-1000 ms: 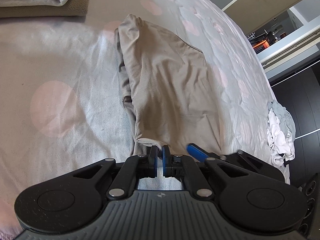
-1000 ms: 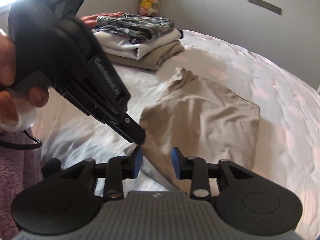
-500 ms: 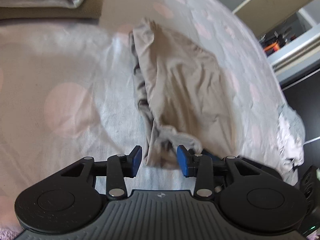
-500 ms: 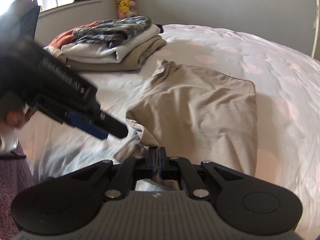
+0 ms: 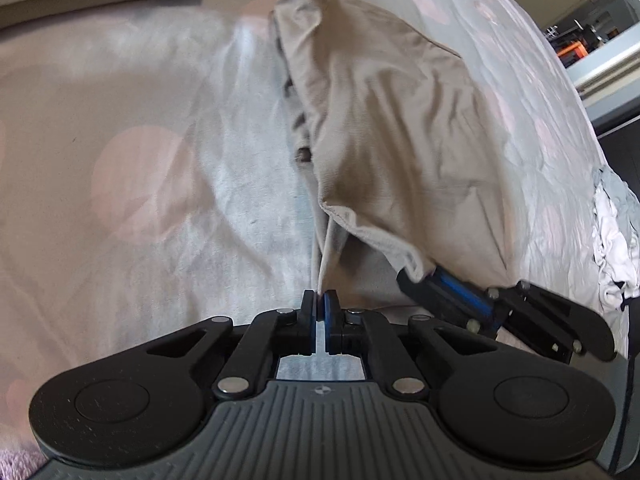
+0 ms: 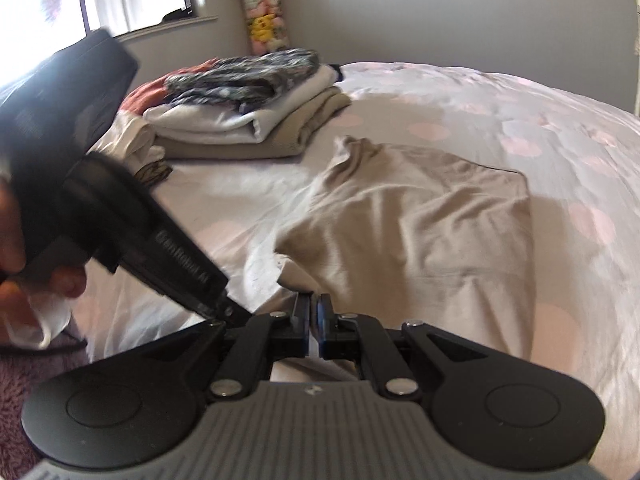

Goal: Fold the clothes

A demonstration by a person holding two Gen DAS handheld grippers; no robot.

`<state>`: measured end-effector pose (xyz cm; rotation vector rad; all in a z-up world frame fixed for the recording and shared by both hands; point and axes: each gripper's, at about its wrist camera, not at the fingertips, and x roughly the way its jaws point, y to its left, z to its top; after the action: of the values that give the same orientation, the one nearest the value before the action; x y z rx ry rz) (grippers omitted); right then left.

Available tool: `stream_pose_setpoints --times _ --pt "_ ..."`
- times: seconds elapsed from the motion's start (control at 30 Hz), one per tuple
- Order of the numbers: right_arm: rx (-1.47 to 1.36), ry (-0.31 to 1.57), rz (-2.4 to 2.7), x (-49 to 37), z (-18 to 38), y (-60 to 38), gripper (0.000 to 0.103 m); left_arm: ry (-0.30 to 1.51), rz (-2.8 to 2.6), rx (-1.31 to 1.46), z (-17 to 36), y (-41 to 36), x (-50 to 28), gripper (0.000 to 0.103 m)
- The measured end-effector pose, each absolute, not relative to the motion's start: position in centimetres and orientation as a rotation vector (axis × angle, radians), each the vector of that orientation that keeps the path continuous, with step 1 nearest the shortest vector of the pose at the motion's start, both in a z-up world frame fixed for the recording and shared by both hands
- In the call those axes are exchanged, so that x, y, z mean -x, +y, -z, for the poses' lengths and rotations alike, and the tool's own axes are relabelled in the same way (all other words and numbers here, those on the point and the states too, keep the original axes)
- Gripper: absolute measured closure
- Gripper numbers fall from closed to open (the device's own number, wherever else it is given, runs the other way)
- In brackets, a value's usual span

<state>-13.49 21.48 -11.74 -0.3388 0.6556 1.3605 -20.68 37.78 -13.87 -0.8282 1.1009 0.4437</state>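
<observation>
- Bedroom scene: a bed (image 6: 500,120) with a pale cover with pink dots carries everything, and a pile of folded clothes (image 6: 248,116) lies at the far side near the window.
- On the middle of the bed lies a beige garment (image 5: 392,120), partly folded and wrinkled, with its near edge lifted from the cover.
- The left gripper (image 5: 320,304) is pressed together and pinches a thin fold of the near edge of the garment.
- The right gripper (image 6: 313,308) is also pressed together on the near edge of the same garment, just beside the left one; its blue pads show in the left view too.
- The step in hand seems to be taking hold of the near hem at two points, to prepare a fold.
- The next move, I think, calls for lifting both corners together and carrying them toward the far edge, keeping the cloth tight so it does not bunch.
- Half a second earlier the left gripper stood spread around the hem; now it is closed on it. One second earlier the right gripper was still spread.
</observation>
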Motion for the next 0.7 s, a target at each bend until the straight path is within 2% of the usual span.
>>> stream_pose_setpoints --times 0.23,0.33,0.43,0.47,0.53,0.6,0.63,0.7 --pt "0.406 0.706 -1.402 14.4 13.5 22.8 0.098 1.065 -0.507 0.870 13.3 38.5 22.0 0.102" --pt "0.426 0.730 -1.414 14.6 14.2 23.3 0.093 1.007 -0.512 0.899 12.8 38.9 22.8 0.102" --pt "0.412 0.744 -1.428 14.6 14.0 22.9 0.081 0.951 -0.520 0.883 12.2 39.0 22.8 0.102" --pt "0.405 0.750 -1.433 14.6 13.9 22.7 0.079 0.932 -0.523 0.875 12.0 39.0 22.8 0.101" --pt "0.379 0.749 -1.415 14.3 13.2 22.0 0.079 0.885 -0.535 0.862 11.4 39.0 22.8 0.096" --pt "0.346 0.739 -1.379 13.6 12.4 21.1 0.079 0.833 -0.557 0.851 10.9 39.2 22.9 0.084" --pt "0.323 0.729 -1.350 13.1 11.9 20.7 0.079 0.810 -0.572 0.841 10.6 39.4 22.8 0.082" --pt "0.276 0.707 -1.294 11.9 10.8 19.8 0.079 0.777 -0.595 0.815 10.1 39.7 22.3 0.070"
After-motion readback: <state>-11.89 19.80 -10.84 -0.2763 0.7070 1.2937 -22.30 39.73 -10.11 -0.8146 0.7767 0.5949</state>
